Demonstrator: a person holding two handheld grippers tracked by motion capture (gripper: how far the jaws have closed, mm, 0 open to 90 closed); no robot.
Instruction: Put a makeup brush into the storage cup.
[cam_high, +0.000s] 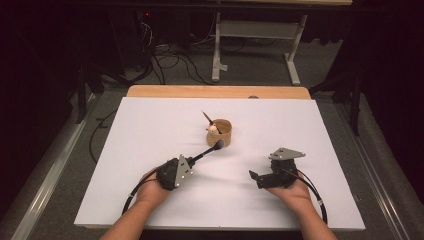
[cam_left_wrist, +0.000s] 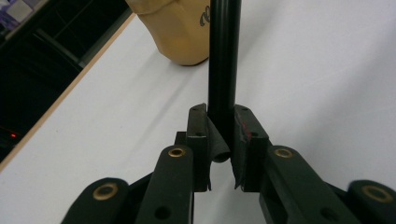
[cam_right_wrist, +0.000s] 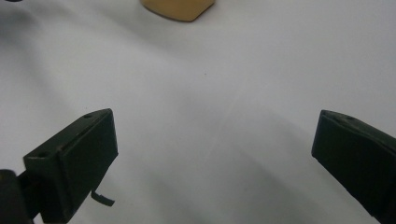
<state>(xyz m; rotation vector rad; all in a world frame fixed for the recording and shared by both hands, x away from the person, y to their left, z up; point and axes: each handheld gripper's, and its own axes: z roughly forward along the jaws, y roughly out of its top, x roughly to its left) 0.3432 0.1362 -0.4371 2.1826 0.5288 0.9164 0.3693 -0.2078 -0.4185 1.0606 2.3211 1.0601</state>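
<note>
A: Left gripper (cam_left_wrist: 219, 140): jaws nearly closed, pads clamped on a thin black-handled tool (cam_left_wrist: 223, 60). In the high view the handle runs toward 1 o'clock; its rounded grey tip (cam_high: 219, 144) lies just beside the wooden cup (cam_high: 220, 132).

B: Right gripper (cam_right_wrist: 212, 154)?

A: Jaws wide apart, nothing between them, only bare white sheet below. It hangs near the table's front at 5 o'clock from the cup.

B: Cup contents?

A: A stick with a pale knob (cam_high: 213, 129) leans out toward 11 o'clock.

B: Surface, room?

A: White sheet (cam_high: 150, 130) over a wooden tabletop (cam_high: 215, 91); grey carpet, cables (cam_high: 170, 62) and a white table frame (cam_high: 257, 30) at 12 o'clock.

B: Unclear?

A: Tool tip is too small to identify; both gripper views crop the cup at the top edge; room edges are dark.
</note>
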